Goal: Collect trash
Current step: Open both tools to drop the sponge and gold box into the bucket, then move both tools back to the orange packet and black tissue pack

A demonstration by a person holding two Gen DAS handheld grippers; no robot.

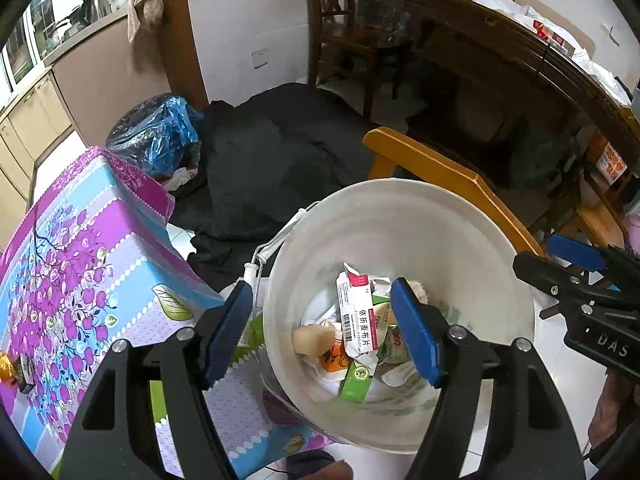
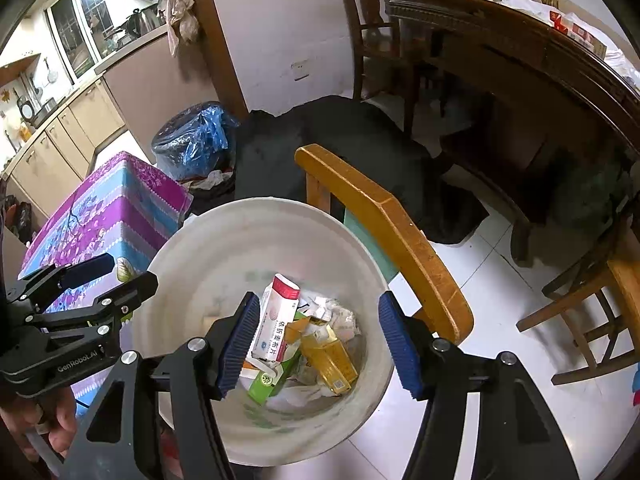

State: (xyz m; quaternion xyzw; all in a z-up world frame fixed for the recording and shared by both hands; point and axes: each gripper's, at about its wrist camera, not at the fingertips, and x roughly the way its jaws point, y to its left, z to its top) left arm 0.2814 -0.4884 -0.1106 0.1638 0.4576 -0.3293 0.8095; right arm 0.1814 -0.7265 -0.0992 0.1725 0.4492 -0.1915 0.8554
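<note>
A white bucket (image 1: 472,236) stands on the floor and holds trash: a red-and-white medicine box (image 1: 358,312), a green box (image 1: 356,380) and crumpled wrappers. In the right wrist view the bucket (image 2: 192,256) also shows a yellow box (image 2: 330,354) beside the medicine box (image 2: 276,324). My left gripper (image 1: 322,328) hangs open and empty over the bucket's left rim. My right gripper (image 2: 318,338) hangs open and empty over the bucket's middle; it also shows in the left wrist view (image 1: 560,264) at the right.
A table with a purple and blue floral cloth (image 1: 76,264) stands left of the bucket. A yellow wooden chair (image 2: 384,232) is right behind it. A black bin with a blue bag (image 1: 160,136), a dark cloth (image 1: 272,156) and a dark wooden table (image 1: 520,64) lie farther back.
</note>
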